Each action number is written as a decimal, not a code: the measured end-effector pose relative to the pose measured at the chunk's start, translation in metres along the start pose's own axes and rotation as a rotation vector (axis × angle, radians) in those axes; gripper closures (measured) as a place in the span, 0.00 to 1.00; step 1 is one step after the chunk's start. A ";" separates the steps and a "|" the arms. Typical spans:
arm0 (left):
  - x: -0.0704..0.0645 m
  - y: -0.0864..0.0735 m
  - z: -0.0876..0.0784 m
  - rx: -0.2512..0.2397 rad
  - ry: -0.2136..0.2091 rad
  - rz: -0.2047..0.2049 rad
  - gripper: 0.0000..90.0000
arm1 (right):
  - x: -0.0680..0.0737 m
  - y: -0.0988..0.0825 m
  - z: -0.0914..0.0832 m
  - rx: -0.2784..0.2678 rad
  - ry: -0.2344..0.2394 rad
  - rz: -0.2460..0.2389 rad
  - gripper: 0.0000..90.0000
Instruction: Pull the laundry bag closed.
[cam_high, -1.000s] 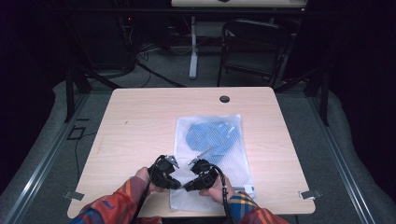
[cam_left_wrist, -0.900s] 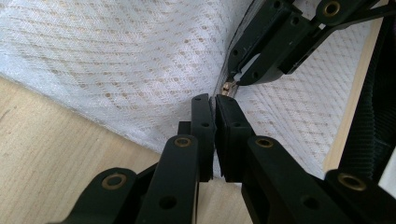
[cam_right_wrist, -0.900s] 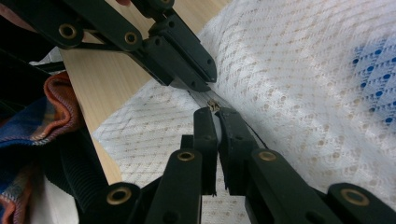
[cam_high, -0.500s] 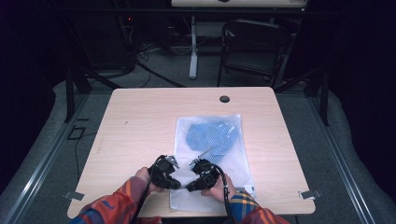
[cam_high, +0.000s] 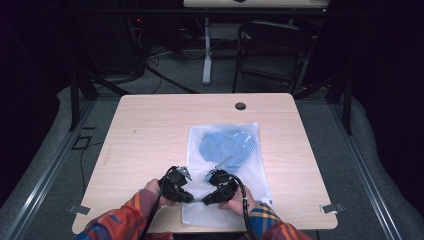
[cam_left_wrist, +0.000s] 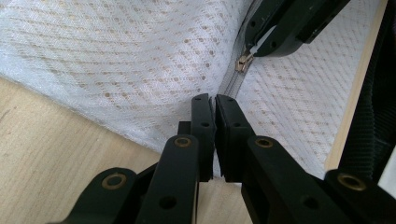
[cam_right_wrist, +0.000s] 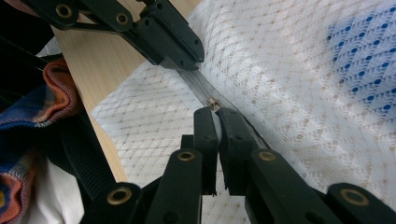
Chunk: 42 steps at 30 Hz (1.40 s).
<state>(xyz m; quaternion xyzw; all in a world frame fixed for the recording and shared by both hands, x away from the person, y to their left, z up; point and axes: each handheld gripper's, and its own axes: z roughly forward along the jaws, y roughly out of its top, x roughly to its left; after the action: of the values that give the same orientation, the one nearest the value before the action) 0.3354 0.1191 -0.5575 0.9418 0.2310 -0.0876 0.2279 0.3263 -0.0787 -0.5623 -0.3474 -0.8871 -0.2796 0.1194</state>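
Desk (cam_high: 150, 130) carries mesh bag (cam_high: 227, 172), near edge | my left hand-held gripper (cam_left_wrist: 214, 103) pinches closed on bag's zipper tape (cam_left_wrist: 229, 86) | my right hand-held gripper (cam_right_wrist: 215, 112) clamps zipper pull (cam_right_wrist: 213, 103) | blue cloth (cam_high: 226, 146) inside bag, farther back.

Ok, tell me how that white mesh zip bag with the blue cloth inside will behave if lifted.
The white mesh zip bag probably goes floppy: its thin netting lies slack on the wooden table. Likely light, since the blue cloth inside lies flat. The weight would probably sag toward that end.
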 end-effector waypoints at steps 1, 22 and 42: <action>0.000 0.000 0.000 0.001 0.000 0.002 0.96 | 0.000 0.000 -0.001 0.004 -0.003 -0.003 0.97; 0.001 0.000 0.000 -0.004 -0.008 0.000 0.96 | -0.011 -0.010 -0.016 0.009 -0.003 0.032 0.97; 0.001 0.000 0.000 -0.006 -0.011 -0.003 0.96 | -0.018 -0.021 -0.031 0.004 -0.010 0.050 0.96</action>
<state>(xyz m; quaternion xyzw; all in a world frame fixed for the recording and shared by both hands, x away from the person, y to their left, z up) 0.3364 0.1200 -0.5582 0.9402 0.2316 -0.0926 0.2319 0.3255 -0.1190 -0.5534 -0.3705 -0.8793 -0.2731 0.1226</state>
